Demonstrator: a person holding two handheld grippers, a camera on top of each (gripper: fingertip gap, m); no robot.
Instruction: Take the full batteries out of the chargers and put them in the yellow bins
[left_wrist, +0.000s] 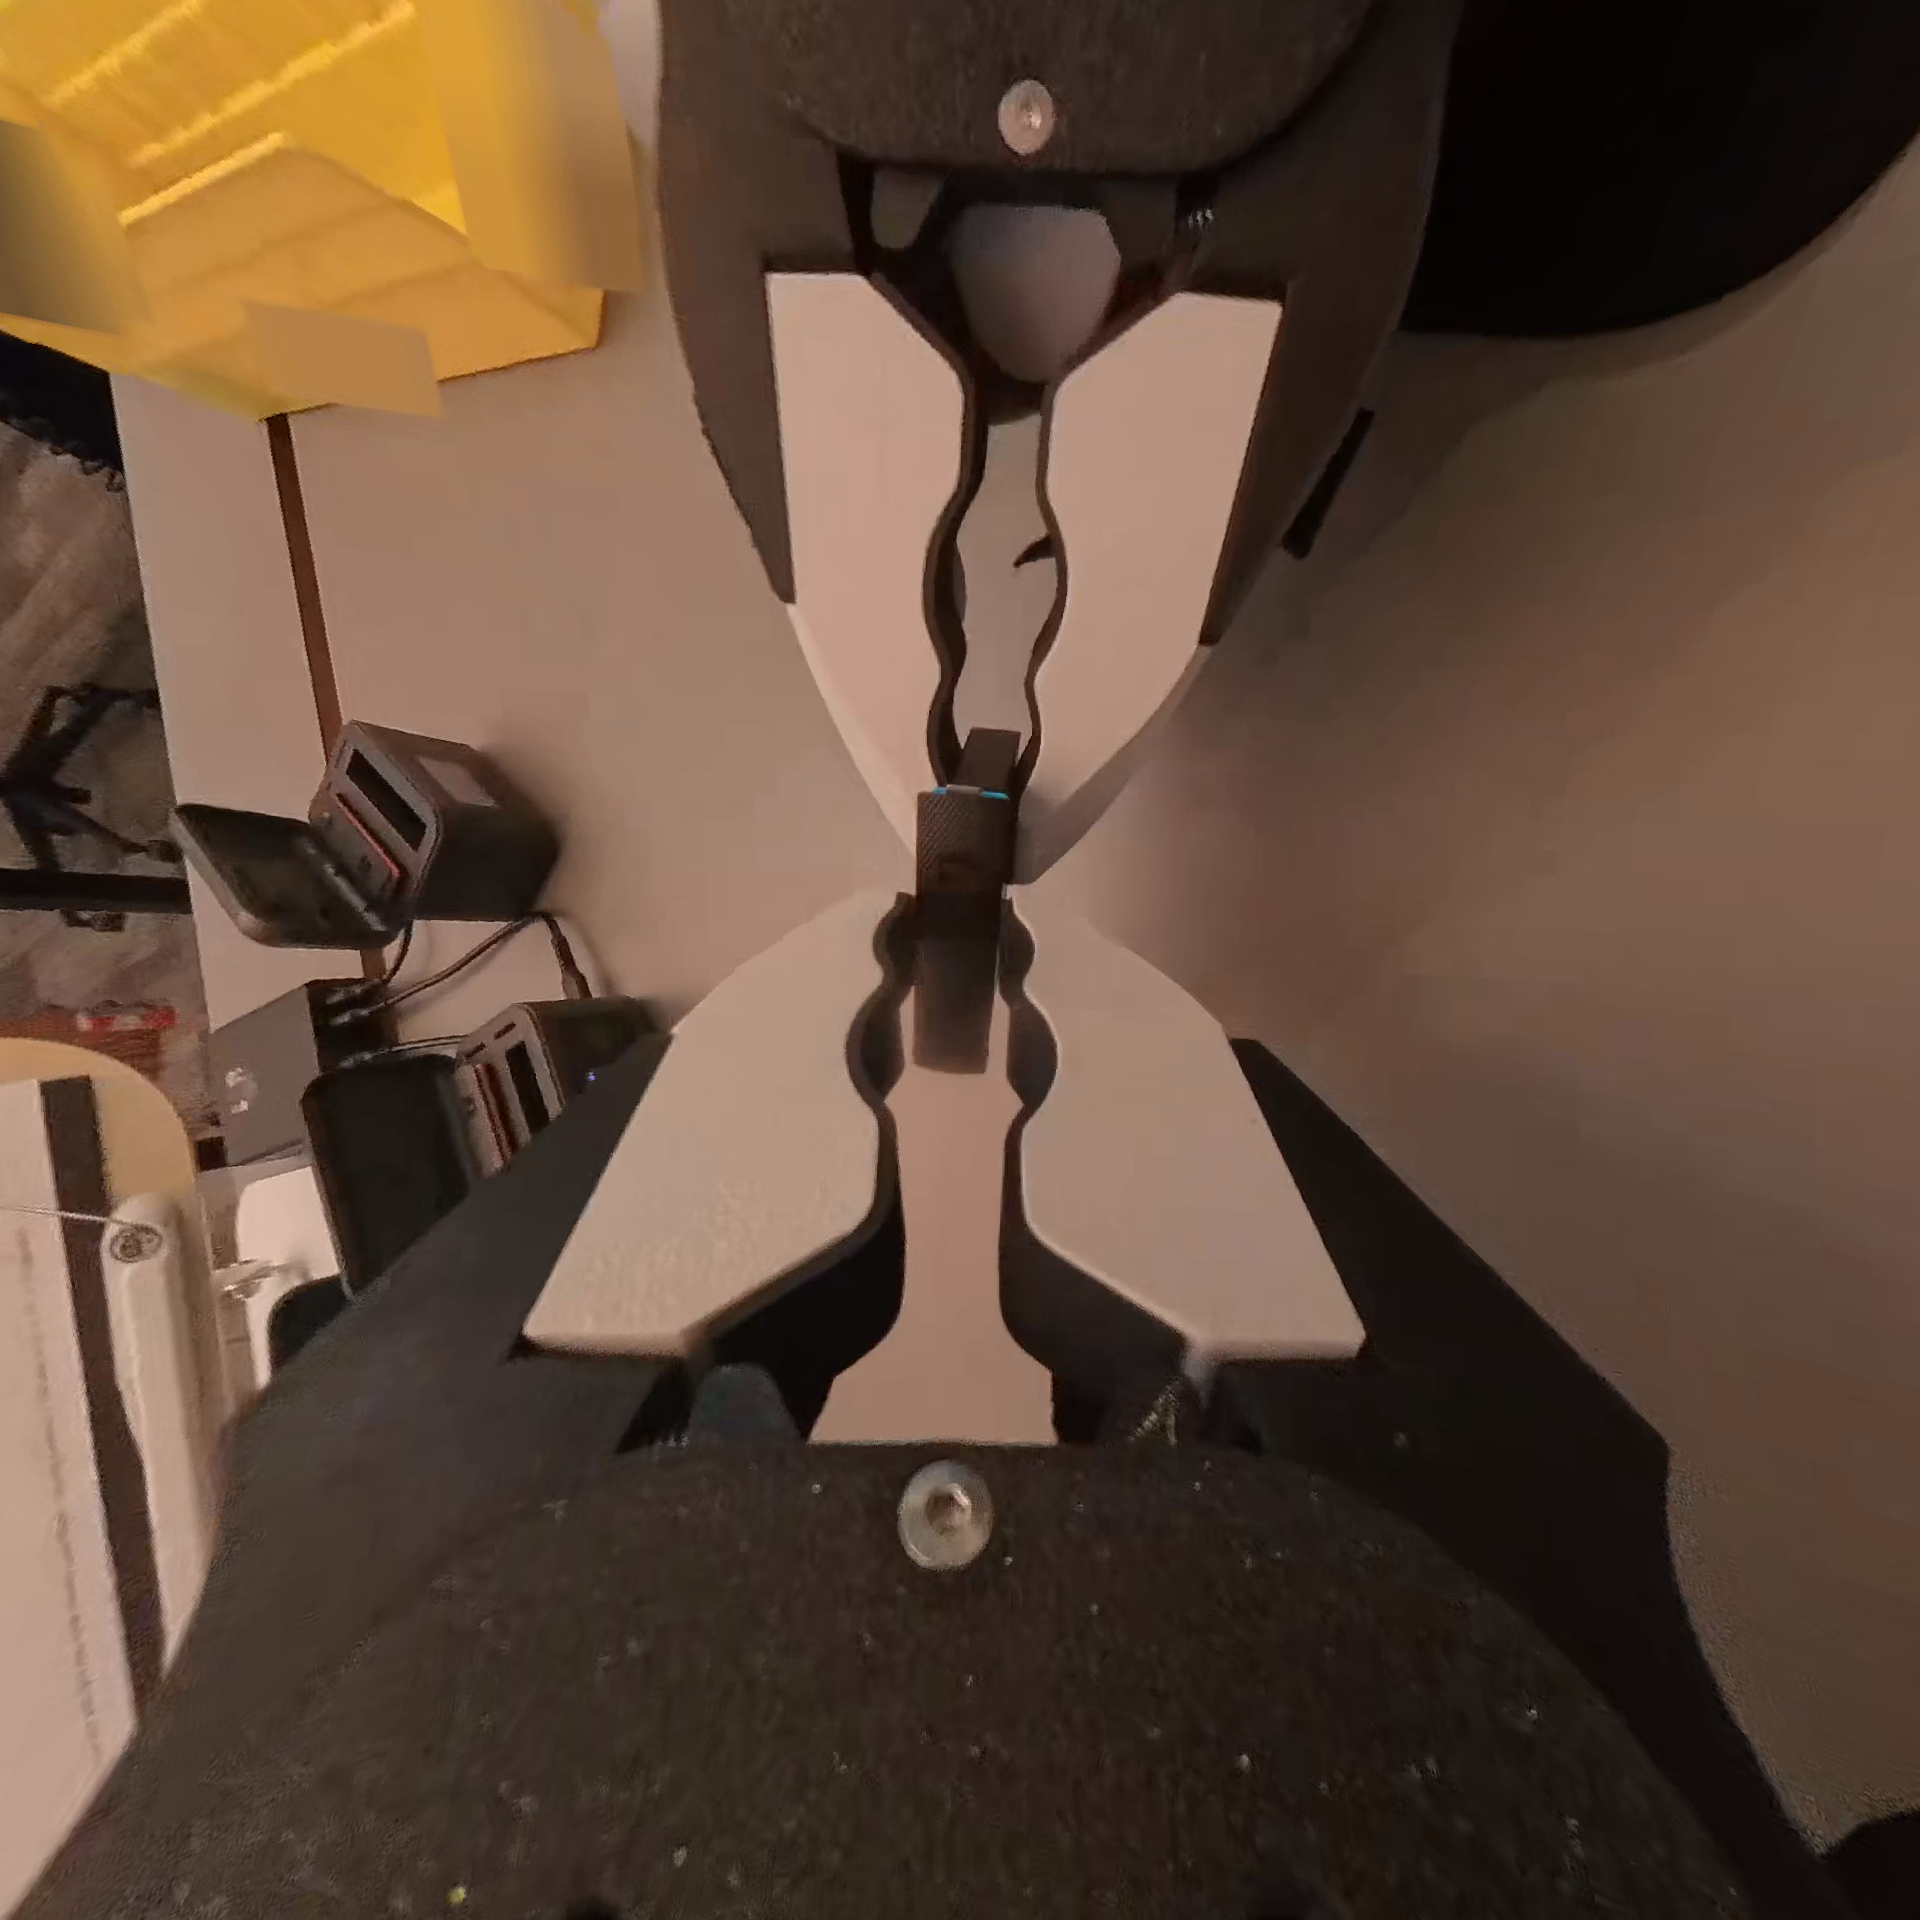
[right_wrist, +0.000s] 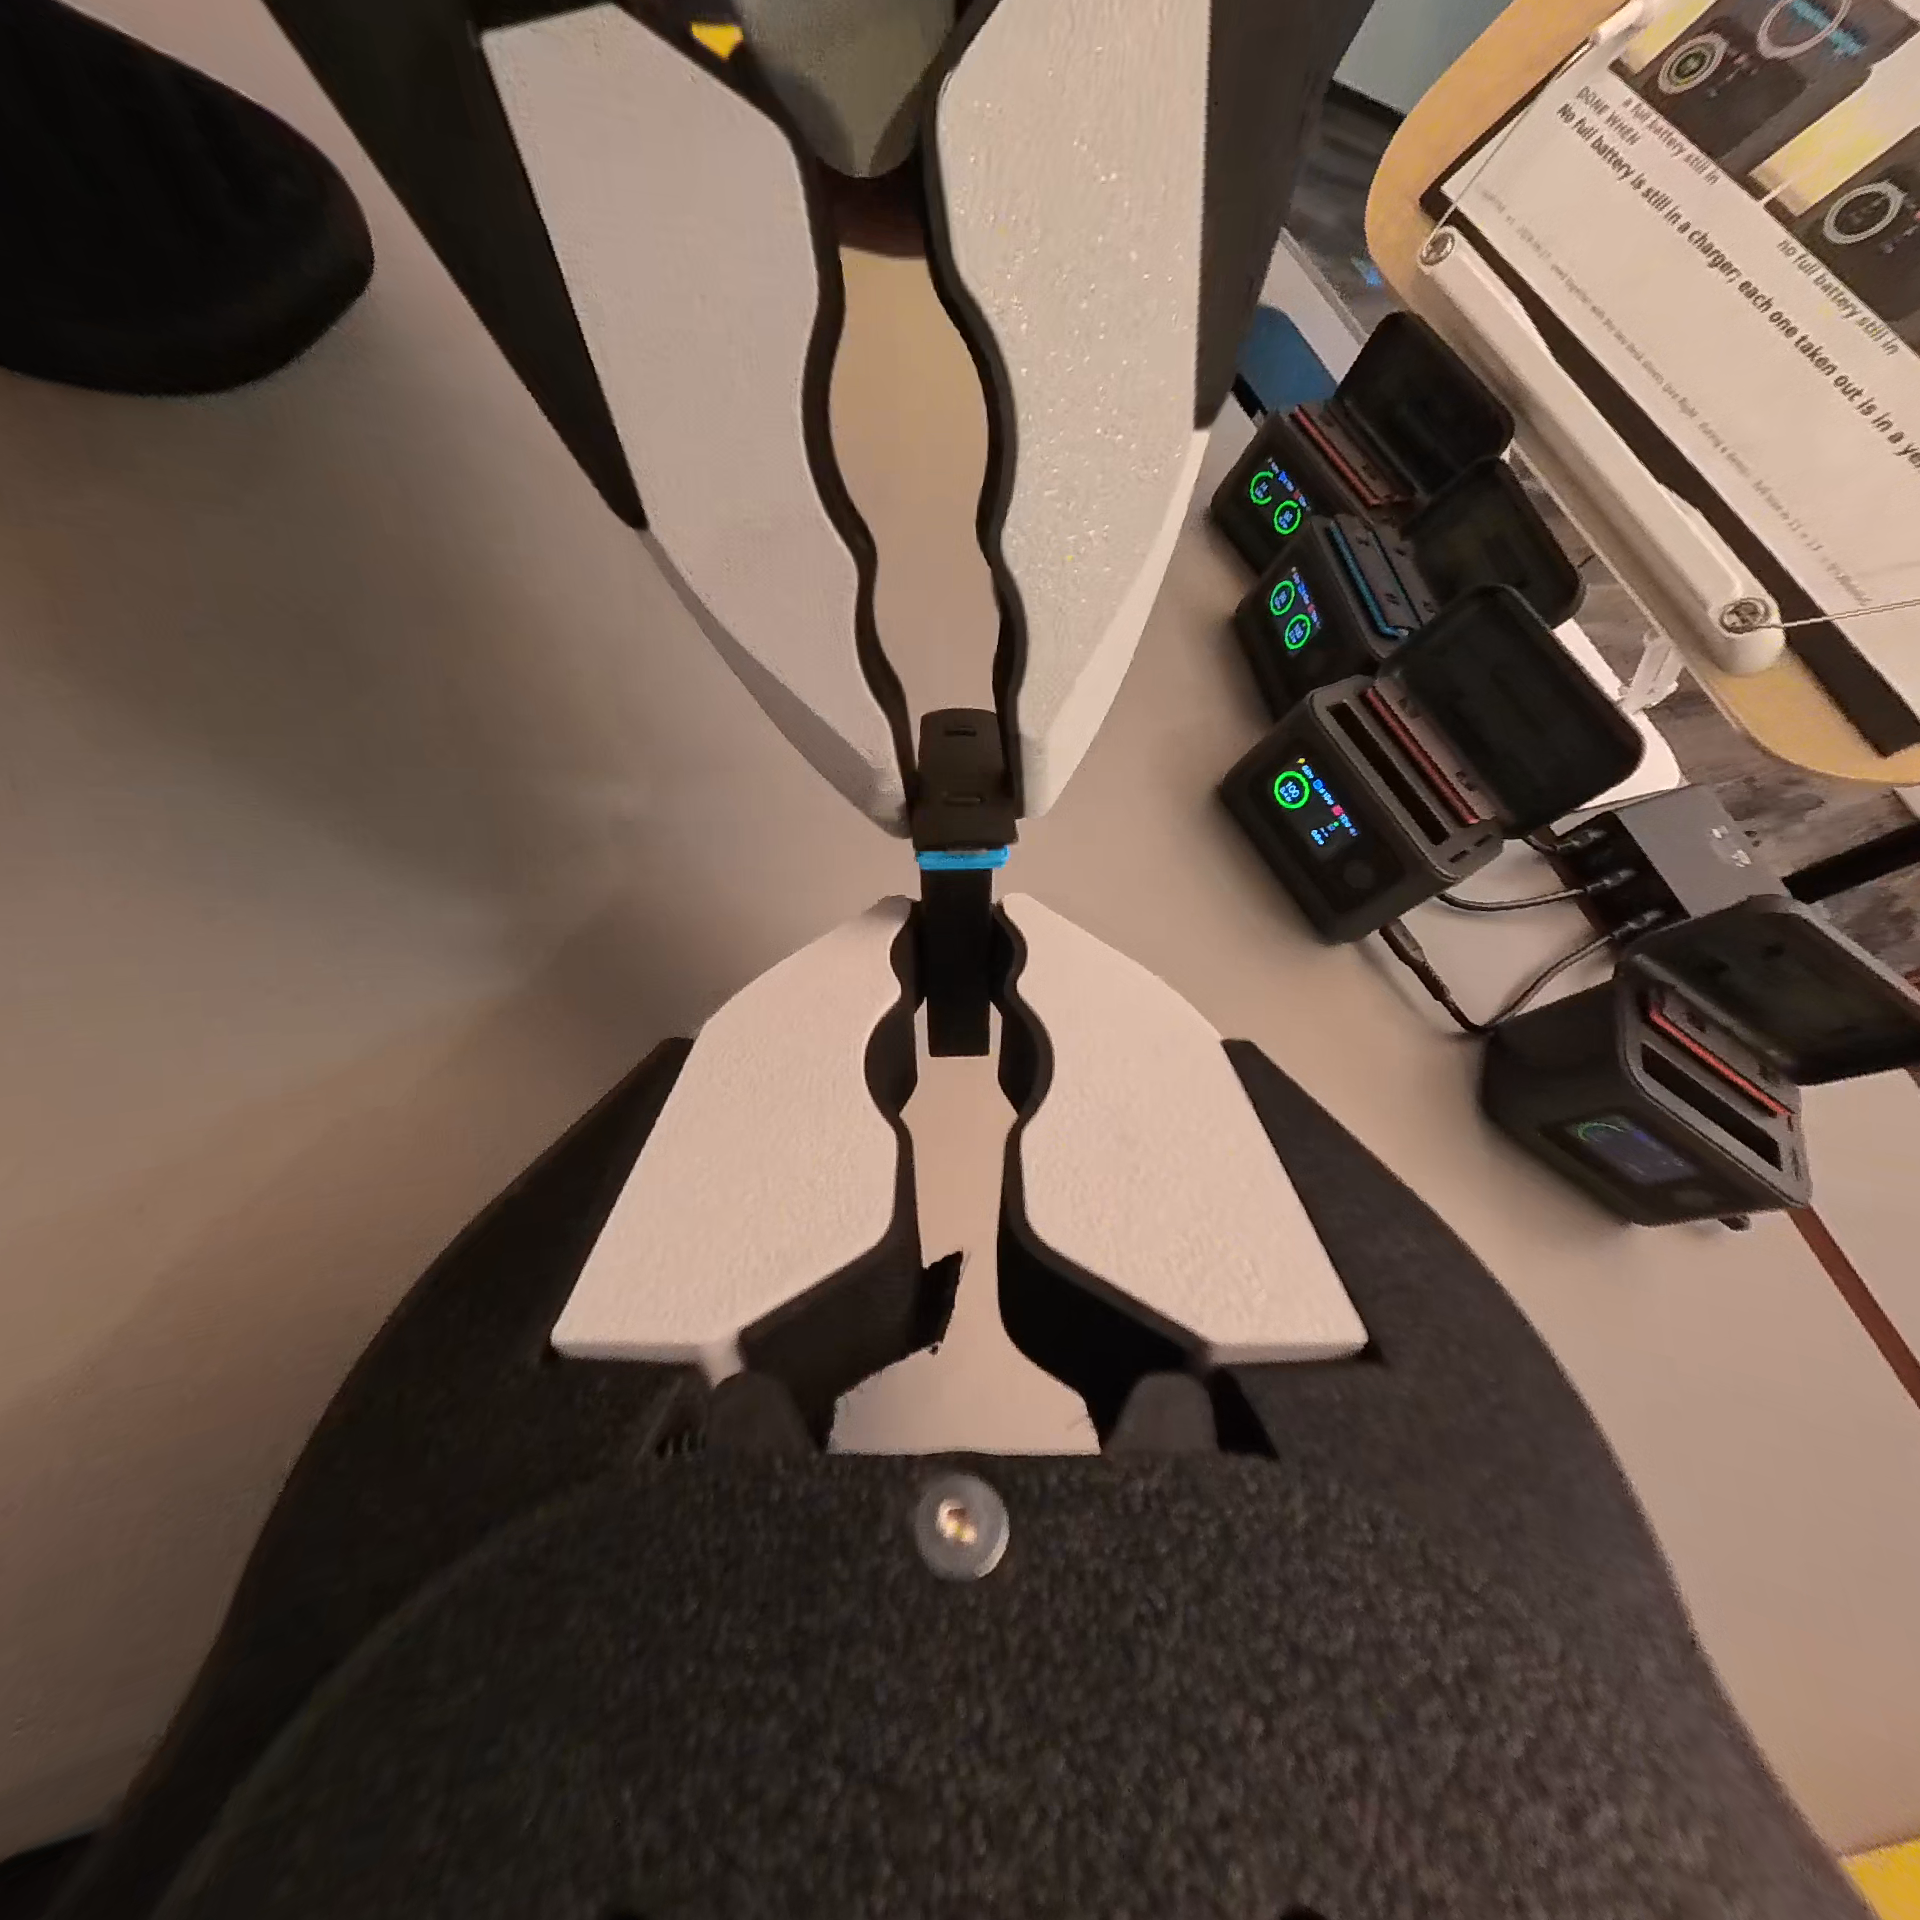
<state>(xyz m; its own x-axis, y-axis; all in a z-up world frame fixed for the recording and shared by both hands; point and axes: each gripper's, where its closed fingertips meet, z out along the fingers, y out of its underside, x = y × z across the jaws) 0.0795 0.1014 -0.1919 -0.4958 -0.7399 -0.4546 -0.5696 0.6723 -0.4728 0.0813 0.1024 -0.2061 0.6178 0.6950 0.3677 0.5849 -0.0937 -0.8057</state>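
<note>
The left claw (left_wrist: 961, 914) is closed on one end of a small black battery (left_wrist: 961, 883) with a blue band, held above the bare desk (left_wrist: 1507, 831). The right claw (right_wrist: 956, 935) pinches the other end. The battery looks light, stiff and smooth, so I judge a grip on its flat sides safest. The chargers (right_wrist: 1361, 800) stand to the right of the right claw.

The left gripper (left_wrist: 958, 935) and the right gripper (left_wrist: 977, 805) meet tip to tip over the pale table (left_wrist: 1507, 935), both clamped on 1 black battery (left_wrist: 961, 862) — blue-edged. Left of them sit open chargers (left_wrist: 416, 831) and yellow bins (left_wrist: 260, 177).
</note>
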